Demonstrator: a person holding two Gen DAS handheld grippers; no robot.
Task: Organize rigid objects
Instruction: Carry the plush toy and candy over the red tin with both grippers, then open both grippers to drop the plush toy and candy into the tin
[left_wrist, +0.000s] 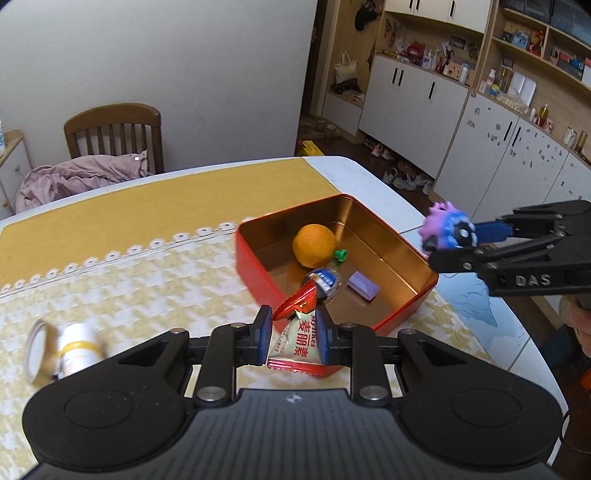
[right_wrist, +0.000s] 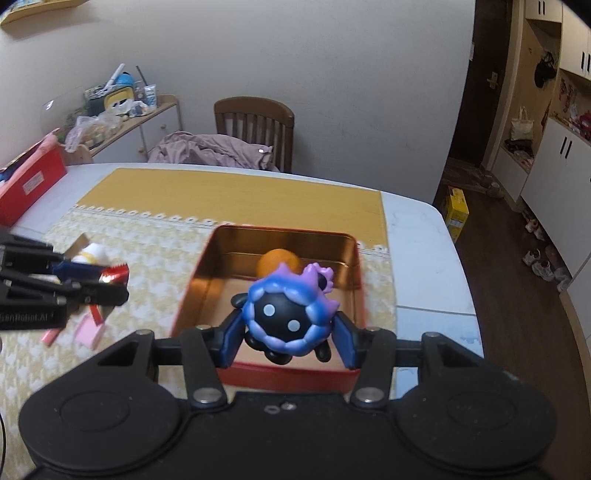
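now | left gripper fingers clenched on snack packet | right gripper fingers grasping purple toy | advice: release both low over red tin, clear of orange

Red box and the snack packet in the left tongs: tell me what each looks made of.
Red box: probably metal tin; its coppery inner walls are shiny and mirror the orange, the outside painted glossy red.
Snack packet: looks like foil-lined plastic film; its crimped red edges glint and it creases between the left tongs.
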